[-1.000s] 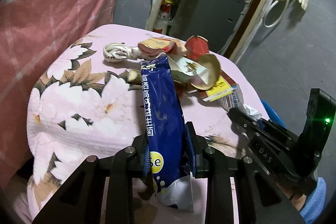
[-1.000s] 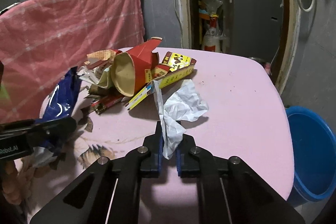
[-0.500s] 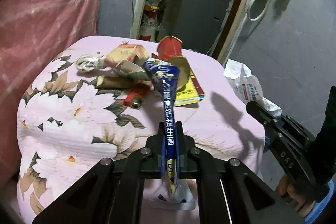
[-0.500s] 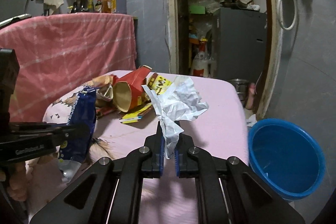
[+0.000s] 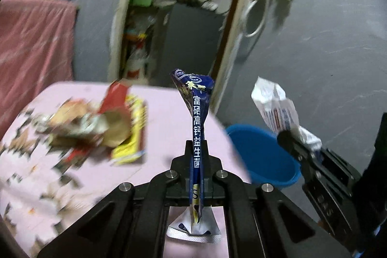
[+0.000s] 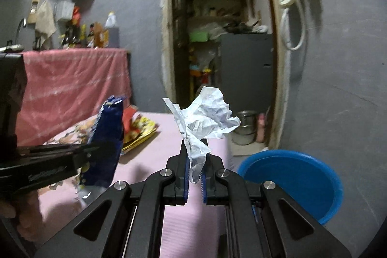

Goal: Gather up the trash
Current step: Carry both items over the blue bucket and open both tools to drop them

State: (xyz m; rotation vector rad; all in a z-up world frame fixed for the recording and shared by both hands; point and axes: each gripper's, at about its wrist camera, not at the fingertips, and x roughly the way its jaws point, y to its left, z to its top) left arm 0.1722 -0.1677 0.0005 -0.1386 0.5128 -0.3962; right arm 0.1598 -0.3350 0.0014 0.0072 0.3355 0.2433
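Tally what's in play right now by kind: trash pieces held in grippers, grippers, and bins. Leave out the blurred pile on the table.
Held trash pieces: 2, the blue wrapper and the crumpled white paper
Grippers: 2, the left gripper and the right gripper, each clamped on its piece
Bins: 1, the blue basin
Total: 5

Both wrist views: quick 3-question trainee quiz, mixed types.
1. True or false: the left tool is shut on the blue wrapper.
2. What does the right tool hold? A) red box B) crumpled paper C) yellow pack
3. Fill in: the blue tub stands on the ____, beside the table.

Key: 1 true. 2 B, the crumpled paper. 3 floor.
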